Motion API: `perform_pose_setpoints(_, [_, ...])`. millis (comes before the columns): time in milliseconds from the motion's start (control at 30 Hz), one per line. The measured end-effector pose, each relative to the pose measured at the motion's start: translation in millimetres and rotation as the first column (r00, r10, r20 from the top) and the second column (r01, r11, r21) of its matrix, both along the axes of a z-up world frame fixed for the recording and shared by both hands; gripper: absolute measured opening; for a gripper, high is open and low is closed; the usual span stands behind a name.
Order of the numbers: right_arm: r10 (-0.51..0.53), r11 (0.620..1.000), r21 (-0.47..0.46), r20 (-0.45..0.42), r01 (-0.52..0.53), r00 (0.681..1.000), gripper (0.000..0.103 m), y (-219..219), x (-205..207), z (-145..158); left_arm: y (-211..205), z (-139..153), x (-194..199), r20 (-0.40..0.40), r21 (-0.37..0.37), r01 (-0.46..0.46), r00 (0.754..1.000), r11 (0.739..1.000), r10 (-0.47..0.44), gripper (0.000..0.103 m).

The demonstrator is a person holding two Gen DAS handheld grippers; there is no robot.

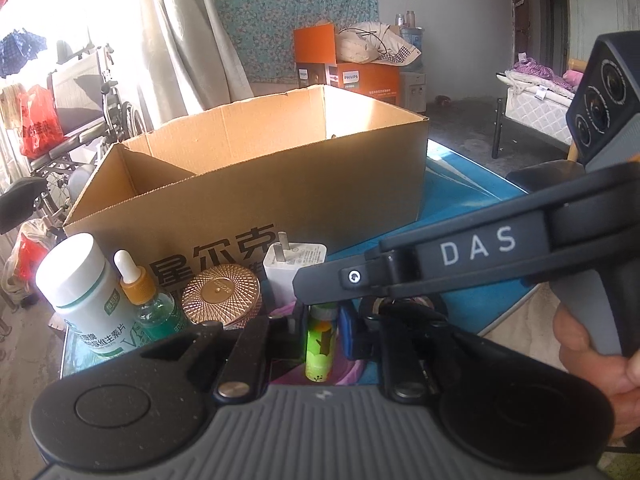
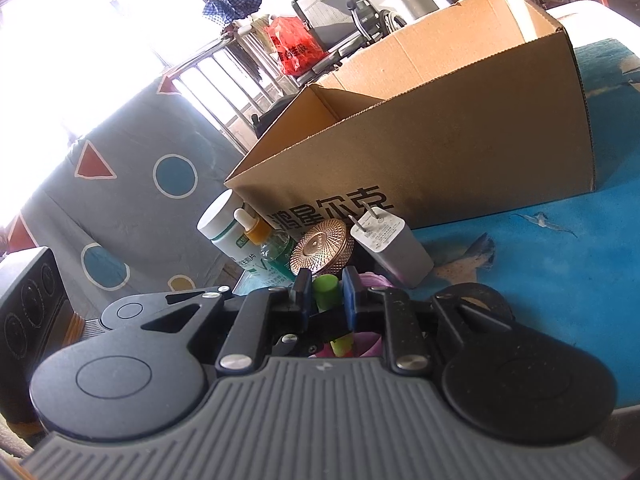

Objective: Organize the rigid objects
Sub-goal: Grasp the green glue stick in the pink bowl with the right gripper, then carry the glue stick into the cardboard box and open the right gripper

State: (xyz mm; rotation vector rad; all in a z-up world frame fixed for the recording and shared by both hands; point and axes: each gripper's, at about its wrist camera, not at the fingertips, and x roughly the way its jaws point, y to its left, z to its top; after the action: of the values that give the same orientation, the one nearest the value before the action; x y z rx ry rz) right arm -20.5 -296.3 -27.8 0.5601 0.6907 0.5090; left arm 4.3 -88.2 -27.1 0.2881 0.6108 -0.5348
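Note:
A lime-green tube stands between the blue pads of my left gripper, which is shut on its lower part. My right gripper reaches in from the right over the tube's top. In the right wrist view the tube's top sits between the pads of the right gripper, shut on it. Just behind stand a white pill bottle, a dropper bottle, a rose-gold lidded jar and a white charger plug. An open cardboard box stands behind them.
The table has a blue picture cover whose edge runs close on the right. A hand holds the right gripper's handle. Something purple lies under the tube. A wheelchair and a patterned cloth stand off the table's left side.

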Motion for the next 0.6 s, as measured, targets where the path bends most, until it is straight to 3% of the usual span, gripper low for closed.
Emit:
perform_pose_setpoints(167, [0.004,0.999,-0.042,0.053,-0.002,0.999,0.016,4,-7,26,5,25,-7,0.059,-0.040,0.000,0.998,0.999,0.003,0.017])
perform_pose_setpoints(333, [0.042,0.996,-0.090,0.168,-0.027,0.985,0.016,10,-5,77,19,70,1,0.147,-0.098,-0.014,0.989,0.995,0.029,0.017])
perform_pose_setpoints(467, [0.089,0.991,-0.122,0.241,-0.061,0.967,0.015,16,19,122,35,108,39,0.095,-0.181,-0.024,0.995,0.983,0.042,0.017])
perform_pose_setpoints(600, [0.123,0.986,-0.133,0.217,-0.096,0.968,0.015,22,72,150,45,126,95,0.014,-0.208,-0.055,0.998,0.977,0.059,0.017])
